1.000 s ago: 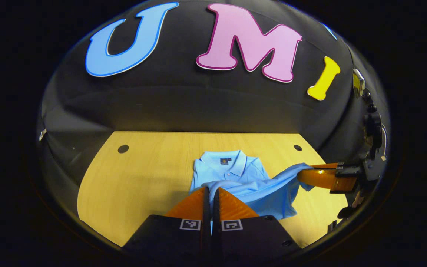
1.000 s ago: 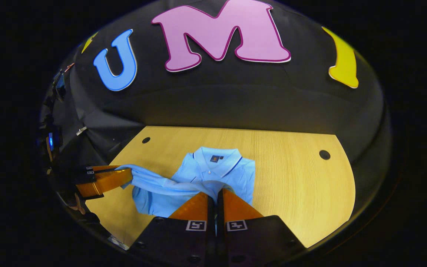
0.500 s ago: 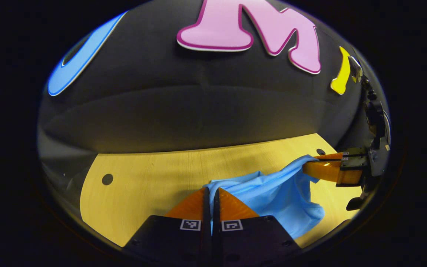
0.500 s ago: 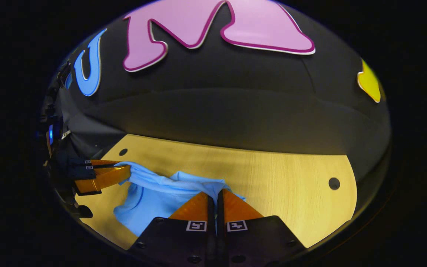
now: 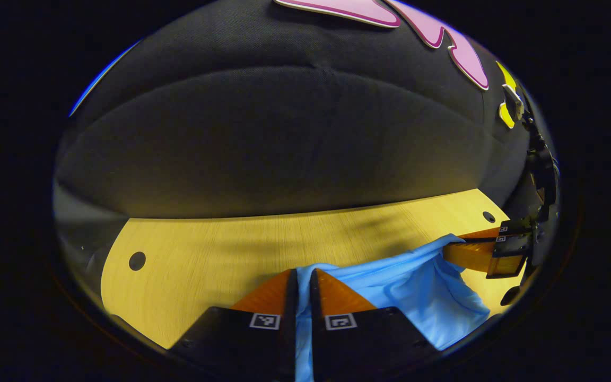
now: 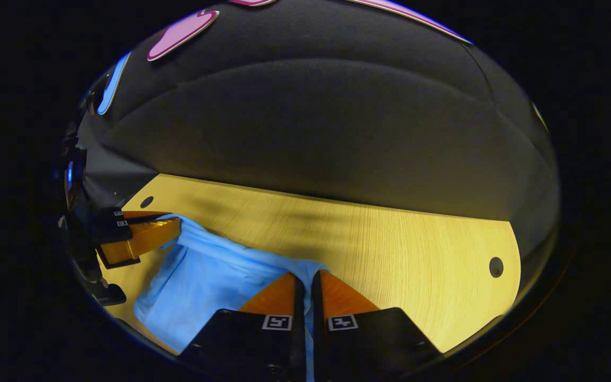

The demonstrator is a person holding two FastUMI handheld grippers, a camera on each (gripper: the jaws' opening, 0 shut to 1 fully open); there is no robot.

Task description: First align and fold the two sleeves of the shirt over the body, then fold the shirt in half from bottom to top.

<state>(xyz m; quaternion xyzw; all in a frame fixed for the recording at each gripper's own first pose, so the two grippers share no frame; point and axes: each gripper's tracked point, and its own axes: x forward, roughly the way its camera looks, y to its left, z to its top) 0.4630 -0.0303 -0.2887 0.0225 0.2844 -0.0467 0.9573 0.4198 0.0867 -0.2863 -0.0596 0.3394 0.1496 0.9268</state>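
Note:
The light blue shirt hangs stretched between both grippers above the wooden table. In the left gripper view, my left gripper is shut on the shirt's hem, with cloth pinched between its fingers and trailing down. Farther off at the right edge, the right gripper holds the other corner. In the right gripper view, my right gripper is shut on the shirt, and the left gripper grips the cloth at the far left. The collar and sleeves are hidden under the lifted fabric.
The table has round holes near its corners. The black cloth wall rises right behind the table's far edge.
Both grippers have carried the shirt's bottom edge forward towards the back wall and lower to the table. The collar, visible a second ago, is now covered by the lifted cloth.

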